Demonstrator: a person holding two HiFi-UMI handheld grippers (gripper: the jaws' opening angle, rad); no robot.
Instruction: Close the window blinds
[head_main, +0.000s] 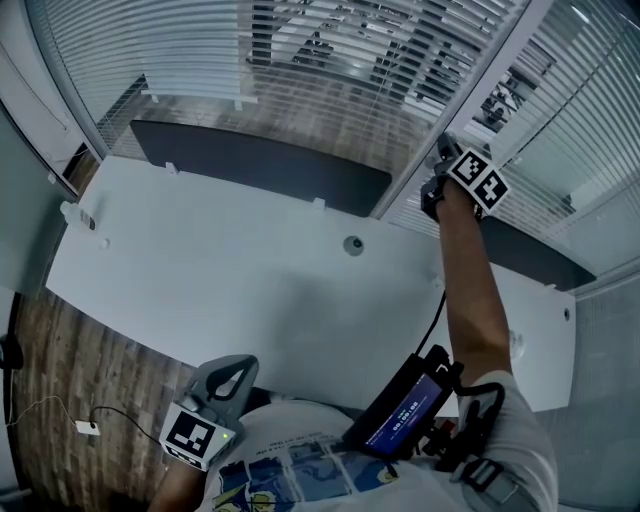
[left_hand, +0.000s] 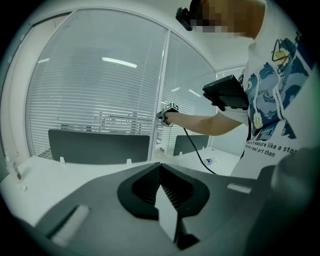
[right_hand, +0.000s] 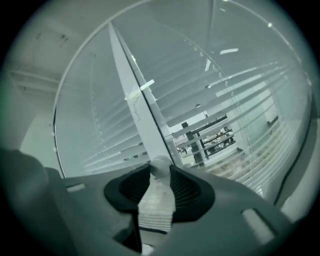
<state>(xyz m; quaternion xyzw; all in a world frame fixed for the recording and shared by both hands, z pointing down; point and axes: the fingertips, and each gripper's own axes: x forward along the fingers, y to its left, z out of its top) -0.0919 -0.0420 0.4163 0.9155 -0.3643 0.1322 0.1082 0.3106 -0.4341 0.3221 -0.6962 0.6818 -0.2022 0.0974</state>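
Note:
White slatted blinds (head_main: 330, 50) cover the glass behind the desk; their slats stand partly tilted, and a room shows through the gaps (right_hand: 210, 135). My right gripper (head_main: 445, 158) is stretched out to the white window post (head_main: 480, 85). In the right gripper view its jaws (right_hand: 161, 169) are shut on the small round white end of the blind wand (right_hand: 161, 164), right in front of the post (right_hand: 135, 100). My left gripper (head_main: 232, 372) hangs low by my body over the desk's near edge, with its jaws (left_hand: 160, 167) shut and nothing between them.
A white desk (head_main: 230, 270) lies between me and the window, with dark divider panels (head_main: 260, 160) along its far edge. A dark device with a lit screen (head_main: 405, 405) hangs at my chest, its cable running along my right arm. A small white plug (head_main: 88, 427) lies on the wooden floor at left.

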